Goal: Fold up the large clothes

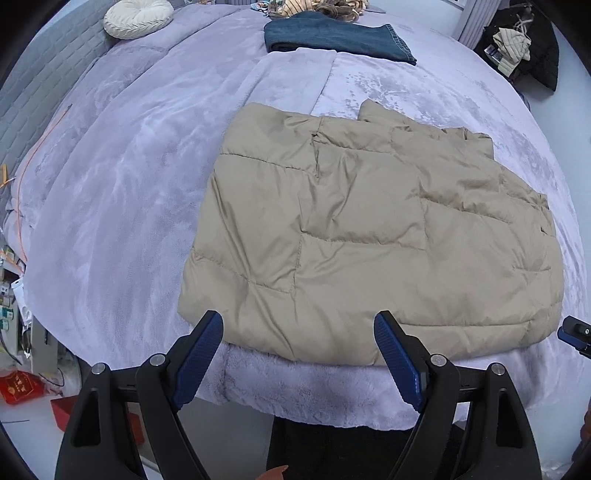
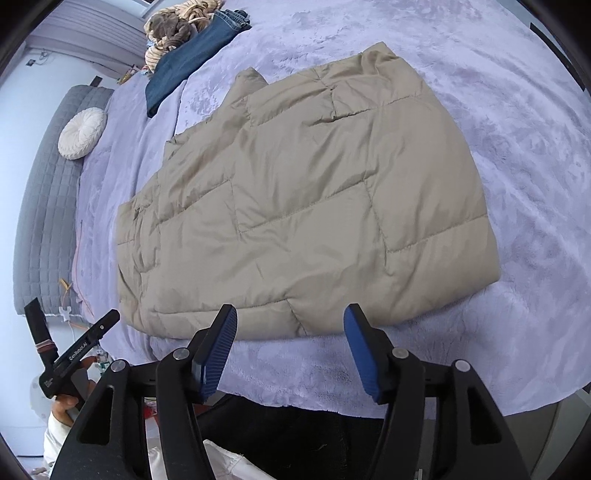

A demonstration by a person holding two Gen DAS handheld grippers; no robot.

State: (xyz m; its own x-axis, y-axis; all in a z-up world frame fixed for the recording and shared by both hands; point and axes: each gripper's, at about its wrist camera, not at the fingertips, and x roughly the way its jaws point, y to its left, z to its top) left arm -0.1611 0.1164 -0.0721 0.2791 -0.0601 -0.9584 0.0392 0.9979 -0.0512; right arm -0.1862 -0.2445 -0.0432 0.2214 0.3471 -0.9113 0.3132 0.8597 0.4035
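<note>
Nearest to me, the left gripper point(image 1: 298, 334) hangs above the near edge of the bed point(image 1: 110, 206) with its jaws wide apart and nothing between them. I read the right gripper point(image 2: 290, 330) the same way: jaws parted, empty, blue pads clear of the fabric. No earlier view is available to me, so I report only this state.

Just beyond both sets of jaws lies the beige quilted jacket point(image 1: 369, 229), folded into a rough rectangle and resting flat on the lavender plush bedspread point(image 1: 129, 166). Its near hem sits close to the bed's front edge. In the right wrist view the jacket point(image 2: 303, 192) runs diagonally away from the gripper, with a loose flap at its far end.

At the lower left of the right wrist view I see the other gripper's body held in a hand point(image 2: 64, 408).

Farther back, folded blue jeans point(image 1: 332, 37) lie on the bedspread, well apart from the jacket. Behind them is a heap of striped and brown clothing point(image 2: 181, 27). A round cream cushion point(image 1: 136, 16) rests near the grey quilted headboard point(image 2: 48, 206).
</note>
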